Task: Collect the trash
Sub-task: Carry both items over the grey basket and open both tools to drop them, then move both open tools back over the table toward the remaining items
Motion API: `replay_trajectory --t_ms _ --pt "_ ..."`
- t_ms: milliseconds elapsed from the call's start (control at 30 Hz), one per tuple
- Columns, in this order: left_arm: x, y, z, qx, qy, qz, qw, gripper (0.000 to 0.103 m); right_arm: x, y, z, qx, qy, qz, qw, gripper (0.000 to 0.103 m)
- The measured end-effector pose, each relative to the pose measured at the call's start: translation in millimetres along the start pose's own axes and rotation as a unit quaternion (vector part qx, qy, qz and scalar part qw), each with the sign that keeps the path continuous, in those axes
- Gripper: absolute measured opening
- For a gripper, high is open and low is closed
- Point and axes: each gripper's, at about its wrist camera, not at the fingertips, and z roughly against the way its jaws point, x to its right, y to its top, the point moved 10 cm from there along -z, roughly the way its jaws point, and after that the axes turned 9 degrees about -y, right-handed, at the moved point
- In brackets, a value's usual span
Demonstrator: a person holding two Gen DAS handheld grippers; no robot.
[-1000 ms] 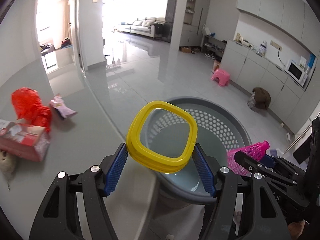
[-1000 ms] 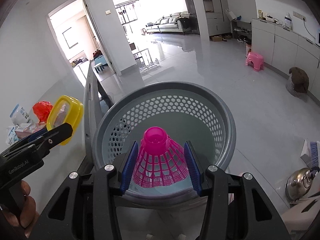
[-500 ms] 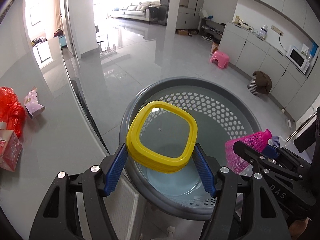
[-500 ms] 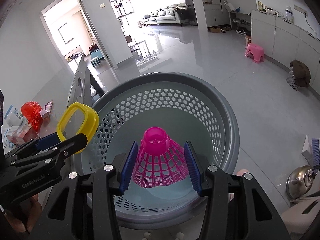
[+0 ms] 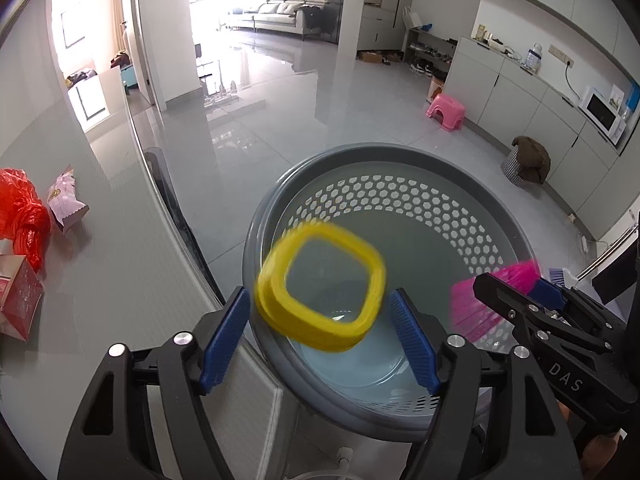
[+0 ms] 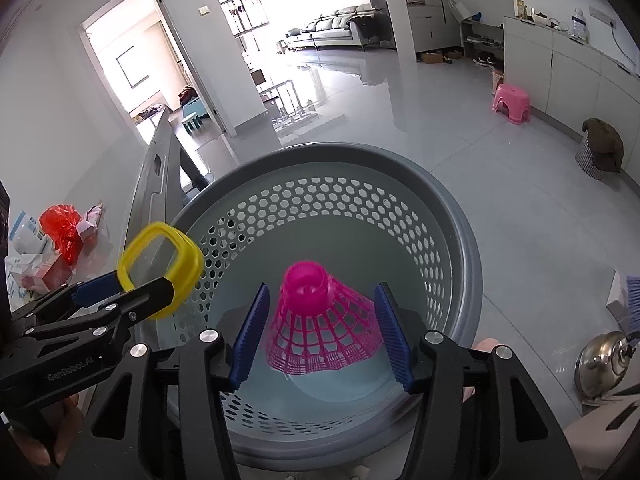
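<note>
Two grippers over a grey perforated basket at frame centre: left gripper, jaws just widened, pads clear of the blurred yellow ring; right gripper, likewise just opened, pink mesh cone loose between its pads. Grey tabletop at left carries red bag, wrapper, carton. Glossy tiled floor, pink stool upper right.
</note>
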Motion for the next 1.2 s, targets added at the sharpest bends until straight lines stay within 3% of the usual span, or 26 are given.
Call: replay_trajectory --t_ms 67,567,1200 --pt "0 0 2 0.004 0.002 -0.001 1.0000 0.077 1 2 5 0.009 0.000 -0.002 1.000 0.070" --pt "-2 -3 19 0.017 0.008 0.004 0.9998 0.079 3 4 24 0.024 0.009 -0.009 1.000 0.070" --pt "-24 -12 86 0.062 0.029 0.031 0.9972 0.079 -23 -5 68 0.043 0.038 0.000 0.998 0.070"
